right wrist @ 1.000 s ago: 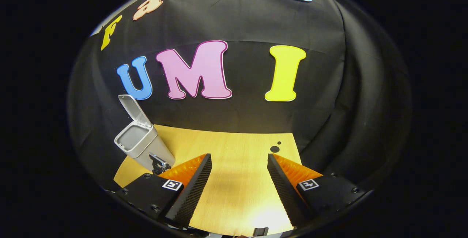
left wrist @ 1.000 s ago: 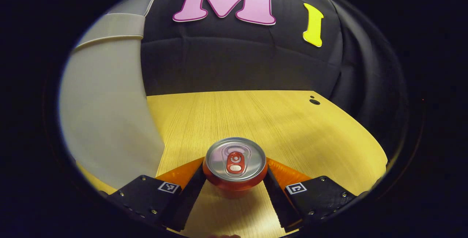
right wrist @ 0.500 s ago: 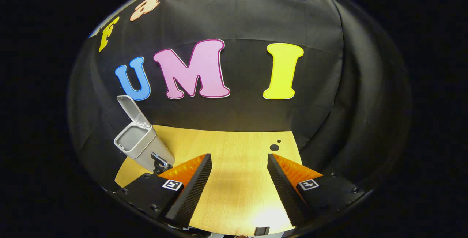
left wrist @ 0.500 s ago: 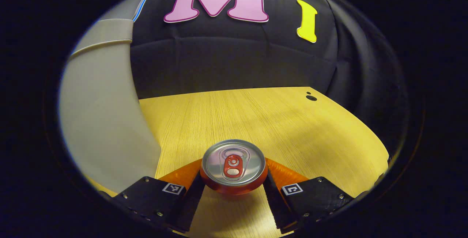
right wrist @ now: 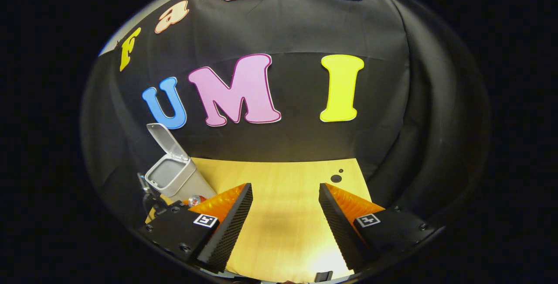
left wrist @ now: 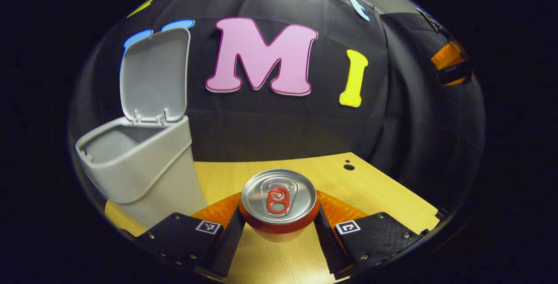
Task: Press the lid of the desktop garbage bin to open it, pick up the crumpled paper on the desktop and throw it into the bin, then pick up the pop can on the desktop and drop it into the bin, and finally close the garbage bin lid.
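Left tool (left wrist: 279,223) is carrying the pop can (left wrist: 279,203) toward the open bin (left wrist: 139,162).

The left tool's fingers are clamping the can from both sides, upright, above the tabletop (left wrist: 383,196), so it can be dropped mouth-up past the rim. The bin is standing just to the can's left with its lid (left wrist: 154,76) tipped up and back, leaving the opening free. The right tool (right wrist: 283,214) is hovering with fingers apart and gripping nothing, well clear, probably waiting to shut the lid afterwards.
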Demonstrator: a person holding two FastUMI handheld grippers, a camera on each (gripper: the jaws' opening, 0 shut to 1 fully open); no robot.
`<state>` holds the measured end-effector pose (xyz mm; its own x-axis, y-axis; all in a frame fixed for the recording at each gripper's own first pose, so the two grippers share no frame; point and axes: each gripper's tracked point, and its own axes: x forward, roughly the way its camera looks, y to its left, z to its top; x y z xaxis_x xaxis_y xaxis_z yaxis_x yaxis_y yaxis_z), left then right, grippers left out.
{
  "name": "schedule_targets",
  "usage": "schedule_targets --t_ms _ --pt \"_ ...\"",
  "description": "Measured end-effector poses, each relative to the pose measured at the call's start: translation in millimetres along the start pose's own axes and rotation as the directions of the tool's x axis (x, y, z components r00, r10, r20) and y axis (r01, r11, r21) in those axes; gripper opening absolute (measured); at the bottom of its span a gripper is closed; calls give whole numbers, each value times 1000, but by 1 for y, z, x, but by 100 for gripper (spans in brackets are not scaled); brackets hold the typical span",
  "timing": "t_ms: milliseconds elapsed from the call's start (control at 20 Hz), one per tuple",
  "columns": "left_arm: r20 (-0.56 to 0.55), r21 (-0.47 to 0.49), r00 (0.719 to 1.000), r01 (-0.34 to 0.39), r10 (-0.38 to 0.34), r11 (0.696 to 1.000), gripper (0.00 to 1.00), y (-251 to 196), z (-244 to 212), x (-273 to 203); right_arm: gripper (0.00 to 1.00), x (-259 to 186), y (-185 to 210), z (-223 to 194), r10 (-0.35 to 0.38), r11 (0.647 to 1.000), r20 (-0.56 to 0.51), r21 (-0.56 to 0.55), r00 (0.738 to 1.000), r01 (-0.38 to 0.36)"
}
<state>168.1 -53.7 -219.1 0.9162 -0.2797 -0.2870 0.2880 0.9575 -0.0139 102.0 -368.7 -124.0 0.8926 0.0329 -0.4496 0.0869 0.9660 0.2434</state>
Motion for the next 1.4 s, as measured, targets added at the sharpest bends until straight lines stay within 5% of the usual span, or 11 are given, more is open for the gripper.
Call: schedule_targets --t_ms 300,450,750,1400 --pt "108 -25 991 -73 75 997 80 75 111 -56 98 -14 11 2 39 999 43 11 998 -40" --pt "95 52 982 -168 163 984 79 137 133 -62 98 -21 13 1 45 999 64 -15 997 -44" --pt "-4 58 965 -261 261 964 80 205 119 -40 98 -38 13 -6 58 998 83 -16 995 -57" --pt "-151 -30 931 -341 333 940 81 244 62 -13 98 -72 -32 -22 -29 999 81 47 996 26"
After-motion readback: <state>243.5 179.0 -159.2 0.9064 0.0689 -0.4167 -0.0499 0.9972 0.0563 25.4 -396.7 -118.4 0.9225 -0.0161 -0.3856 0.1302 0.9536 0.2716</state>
